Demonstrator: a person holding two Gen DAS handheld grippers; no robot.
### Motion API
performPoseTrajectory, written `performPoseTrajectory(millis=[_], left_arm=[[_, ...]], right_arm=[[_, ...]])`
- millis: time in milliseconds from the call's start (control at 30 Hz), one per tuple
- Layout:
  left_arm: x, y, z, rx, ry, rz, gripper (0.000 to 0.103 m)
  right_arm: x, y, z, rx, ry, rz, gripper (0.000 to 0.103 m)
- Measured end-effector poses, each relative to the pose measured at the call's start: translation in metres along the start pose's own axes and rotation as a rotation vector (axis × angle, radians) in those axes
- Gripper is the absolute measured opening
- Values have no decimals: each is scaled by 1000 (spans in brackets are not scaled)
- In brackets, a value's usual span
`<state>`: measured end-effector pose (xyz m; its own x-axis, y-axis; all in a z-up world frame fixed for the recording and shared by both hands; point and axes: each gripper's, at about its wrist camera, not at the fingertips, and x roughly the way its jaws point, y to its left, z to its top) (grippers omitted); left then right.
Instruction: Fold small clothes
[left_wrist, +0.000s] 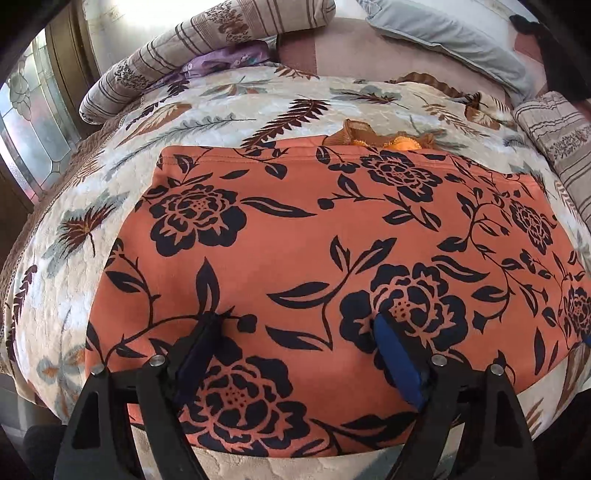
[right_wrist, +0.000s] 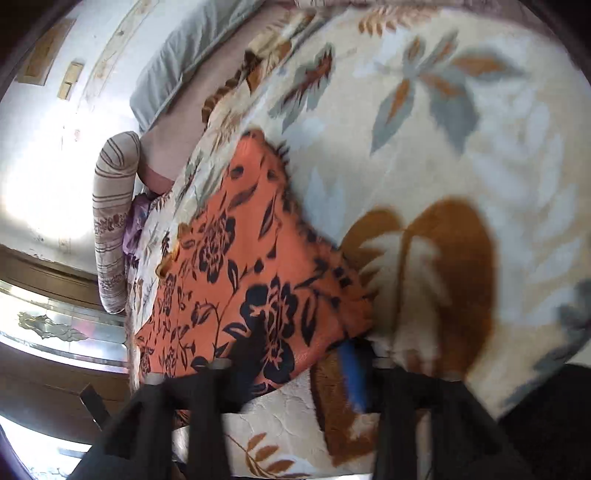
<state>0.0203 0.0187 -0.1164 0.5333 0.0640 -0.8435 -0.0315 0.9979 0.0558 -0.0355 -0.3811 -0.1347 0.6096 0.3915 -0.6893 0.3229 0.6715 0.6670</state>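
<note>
An orange garment with black flower print (left_wrist: 332, 236) lies spread flat on the leaf-patterned bedspread (left_wrist: 221, 107). My left gripper (left_wrist: 299, 325) is open, its blue-padded fingers (left_wrist: 391, 354) resting on the garment's near part. In the right wrist view the same garment (right_wrist: 236, 280) lies to the left. My right gripper (right_wrist: 295, 354) is open at the garment's near corner, with the corner lying between its fingers (right_wrist: 352, 373). The view is blurred.
A small brown and orange item (left_wrist: 373, 138) lies just beyond the garment's far edge. Striped bolsters (left_wrist: 155, 62) (left_wrist: 557, 144) and a grey pillow (left_wrist: 454, 40) lie at the bed's head. A window (left_wrist: 26, 122) is at the left.
</note>
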Motion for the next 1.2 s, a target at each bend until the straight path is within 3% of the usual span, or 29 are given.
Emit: performPoseTrajectory(millis=[33,100,133,233,367,433,467,567,633,667,700,733,767,833,933,1067,1100,1133,1167,1200], left_arm=[[2,1,0,0,1,-7,86],[2,3,-1,2,-3,-19,87],[2,3,-1,3,-5,-20,87],[4,4,1,1,-8,-25,87],[3,4,-1,0,-11,-36,88],[3,6,-1,-1,-12,-49,88],[3,7,-1,-1,-14,-56,88],[3,7,-1,3,-13,-62,88],[2,8,0,3,-5,-65,88],[-1,9,1,1,3,-71,88],[-5,11,1,-11,9,-83,88],[-10,15,1,-32,13,-93,87],[-16,20,0,-52,14,-97,87],[-31,31,-4,-77,-5,-88,87],[-58,58,-18,-113,-56,-52,87],[-57,115,-46,-228,-1,-3,87],[-45,130,-53,-264,59,12,79],[-29,145,-61,-293,142,11,63],[-17,160,-69,-326,203,12,37],[-24,172,-72,-366,168,-32,34]], right_arm=[[-14,2,5,-30,-49,-21,81],[-26,5,23,-84,-92,-30,82],[-25,7,38,-102,-83,8,82],[11,20,81,-131,24,124,82],[90,47,134,-165,149,127,82],[117,50,147,-153,193,96,64],[129,56,150,-188,202,43,19],[133,57,154,-162,138,-59,16],[117,66,152,-186,35,-159,24],[106,74,147,-214,-8,-195,39],[100,80,144,-236,-19,-211,76],[88,89,136,-268,-46,-243,84],[74,99,128,-298,-94,-252,84],[46,117,111,-355,-145,-191,84],[27,138,61,-387,-49,18,85],[43,146,-2,-438,98,137,85],[52,142,-11,-441,121,139,85],[63,135,-17,-435,141,114,85],[73,125,-19,-404,162,62,85],[83,115,-20,-359,184,27,85]])
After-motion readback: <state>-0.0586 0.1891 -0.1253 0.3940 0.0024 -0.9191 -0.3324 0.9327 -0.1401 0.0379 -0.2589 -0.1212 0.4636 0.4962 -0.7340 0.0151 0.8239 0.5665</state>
